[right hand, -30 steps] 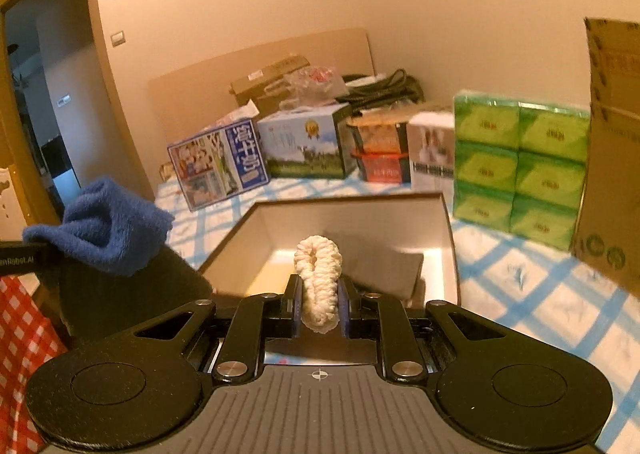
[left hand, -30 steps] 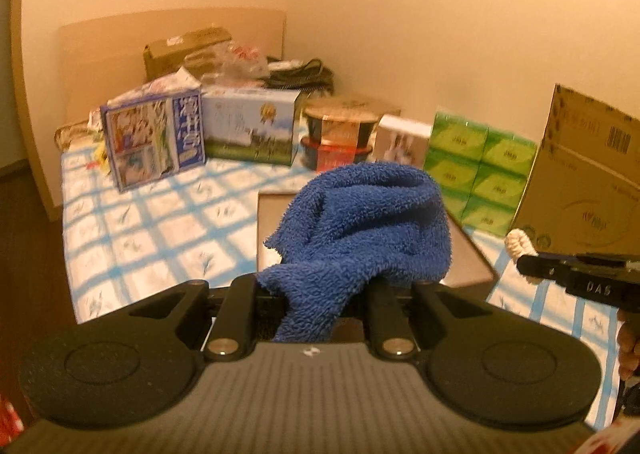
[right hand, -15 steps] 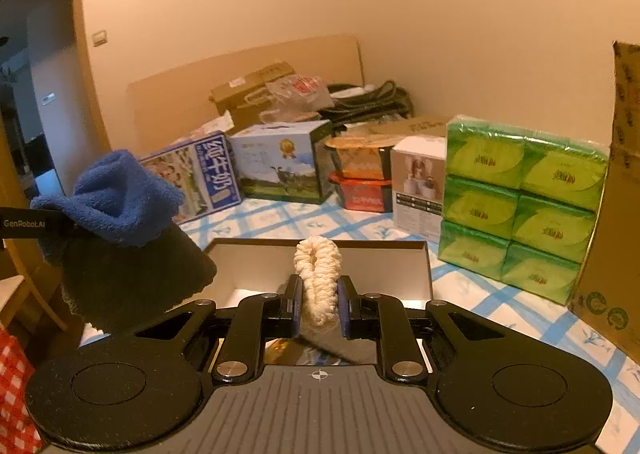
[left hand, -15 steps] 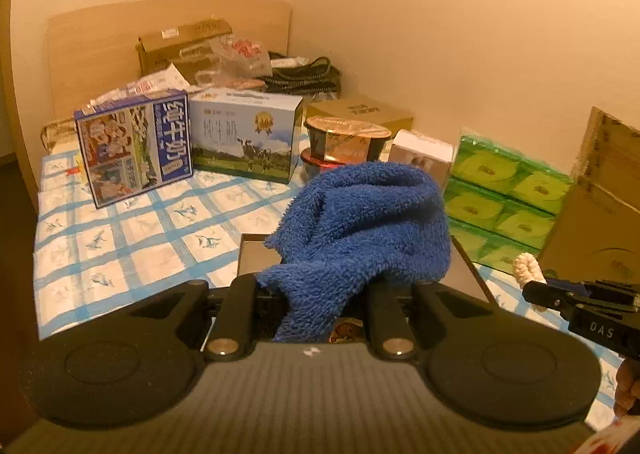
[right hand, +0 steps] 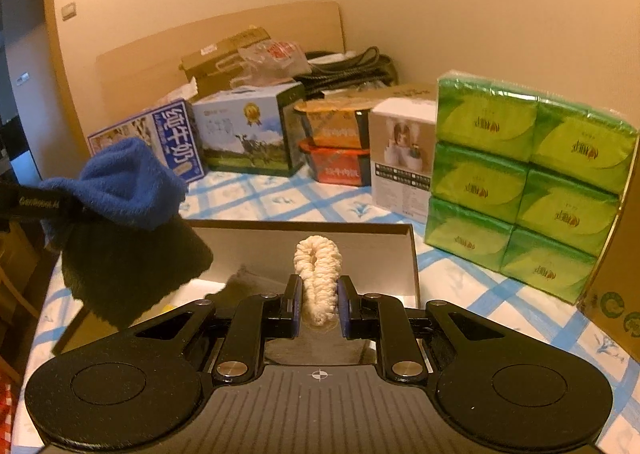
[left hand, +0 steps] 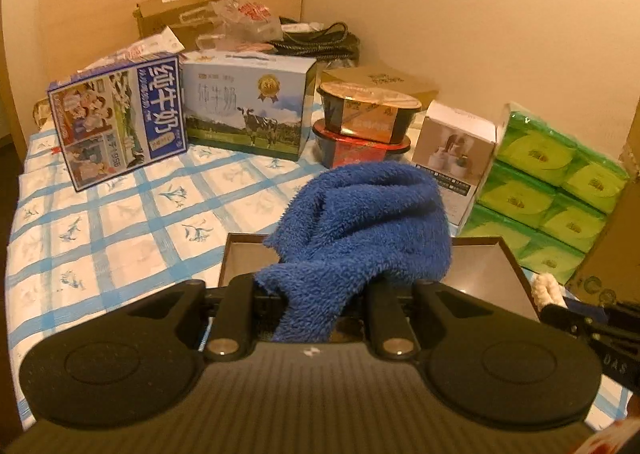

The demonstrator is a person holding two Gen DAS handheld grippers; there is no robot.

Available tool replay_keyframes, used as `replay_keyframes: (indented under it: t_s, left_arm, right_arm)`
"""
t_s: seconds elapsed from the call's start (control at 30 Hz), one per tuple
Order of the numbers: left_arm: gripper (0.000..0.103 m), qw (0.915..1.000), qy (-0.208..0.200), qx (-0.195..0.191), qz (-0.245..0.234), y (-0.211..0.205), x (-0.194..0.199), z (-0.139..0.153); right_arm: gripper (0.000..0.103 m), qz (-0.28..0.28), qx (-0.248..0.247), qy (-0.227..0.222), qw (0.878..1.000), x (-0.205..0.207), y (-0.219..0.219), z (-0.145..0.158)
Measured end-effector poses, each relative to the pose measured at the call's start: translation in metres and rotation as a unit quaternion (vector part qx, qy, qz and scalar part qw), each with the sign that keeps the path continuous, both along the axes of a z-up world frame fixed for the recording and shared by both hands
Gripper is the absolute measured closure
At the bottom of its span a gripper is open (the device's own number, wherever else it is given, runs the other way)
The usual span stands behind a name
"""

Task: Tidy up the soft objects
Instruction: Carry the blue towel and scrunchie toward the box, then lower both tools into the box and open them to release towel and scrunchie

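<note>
Blue terry-cloth towel sits between the just-opening left hand-held gripper jaws; right hand-held gripper clenches the cream ruffled fabric scrunchie

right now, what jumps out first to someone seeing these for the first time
A fluffy royal-blue terry towel bunches between the jaws of the left hand-held gripper, which have just been opening, above a shallow brown open box. In the right hand-held gripper a cream ruffled scrunchie stands pinched upright. Bright green tissue packs are stacked on the right.
</note>
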State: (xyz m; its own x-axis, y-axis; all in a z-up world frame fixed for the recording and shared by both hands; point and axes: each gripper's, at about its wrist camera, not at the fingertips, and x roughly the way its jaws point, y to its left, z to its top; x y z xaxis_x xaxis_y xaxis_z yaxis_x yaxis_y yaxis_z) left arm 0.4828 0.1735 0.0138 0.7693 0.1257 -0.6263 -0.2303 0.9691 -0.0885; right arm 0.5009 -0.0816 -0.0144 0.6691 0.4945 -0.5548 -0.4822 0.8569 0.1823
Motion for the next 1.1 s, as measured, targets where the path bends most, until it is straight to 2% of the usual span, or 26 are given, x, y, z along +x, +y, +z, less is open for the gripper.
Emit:
replay_keyframes:
  t_s: [0.07,0.23,0.33,0.77,0.8,0.93,1.1]
  left_arm:
    - [0.075,0.9998,0.019,-0.005,-0.007,0.001,0.011,-0.008]
    - [0.069,0.9985,0.051,0.012,-0.018,-0.002,0.016,-0.026]
    - [0.068,0.9978,0.061,0.004,-0.024,0.0,0.012,-0.032]
    - [0.059,0.9967,0.062,0.021,-0.048,-0.008,-0.012,-0.025]
    - [0.059,0.9966,0.064,0.022,-0.048,-0.008,-0.012,-0.026]
    - [0.058,0.9962,0.068,0.021,-0.05,-0.008,-0.016,-0.026]
    - [0.051,0.9958,0.067,0.026,-0.057,-0.01,-0.023,-0.025]
  right_arm:
    - [0.085,-0.002,-0.001,0.005,1.0,0.005,0.0,-0.006]
    - [0.085,-0.003,-0.009,0.015,1.0,0.009,0.0,-0.016]
    - [0.085,-0.001,-0.011,0.019,1.0,0.009,0.0,-0.02]
    - [0.083,-0.003,-0.018,0.041,0.999,0.01,0.002,-0.026]
    - [0.08,-0.002,-0.019,0.041,0.999,0.009,0.003,-0.025]
    - [0.048,-0.013,-0.026,0.035,0.999,0.008,0.005,-0.023]
    - [0.041,-0.02,-0.019,0.029,0.999,0.006,0.0,-0.018]
